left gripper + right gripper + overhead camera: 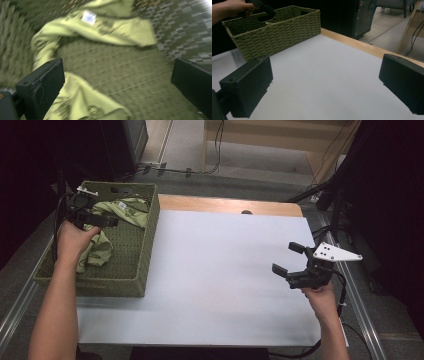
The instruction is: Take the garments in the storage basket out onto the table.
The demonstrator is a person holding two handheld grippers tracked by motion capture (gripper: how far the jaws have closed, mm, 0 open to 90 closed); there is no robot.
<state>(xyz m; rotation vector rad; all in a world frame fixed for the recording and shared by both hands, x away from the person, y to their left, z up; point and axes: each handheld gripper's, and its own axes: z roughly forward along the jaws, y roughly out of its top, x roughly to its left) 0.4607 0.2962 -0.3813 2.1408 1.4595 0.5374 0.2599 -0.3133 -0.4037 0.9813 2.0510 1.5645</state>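
Left gripper [95,217] held inside the woven green basket [145,250] at the table's left side, jaws spread wide apart and gripping nothing. Hovered over the yellow-green cloth [122,210] crumpled in the basket, one fold bunched toward the far wall, another [97,250] trailing nearer the person's left hand [75,240]. Seen through the left gripper view: same cloth [100,27] draped across the basket's woven floor [120,75] (picture blurred, so fine detail lost), a small pale label [89,17] on its upper fold, one flap lying just beside the left-hand jaw; contact between jaw and cloth impossible to judge.

Right gripper [292,260] held above the white table surface [215,270] near its right edge, well apart from the basket, jaws likewise wide open and empty. Confirmed in the right gripper view: bare white tabletop [324,82] between the two black jaws, basket [277,32] farther off, wooden table edge [362,45] beyond.
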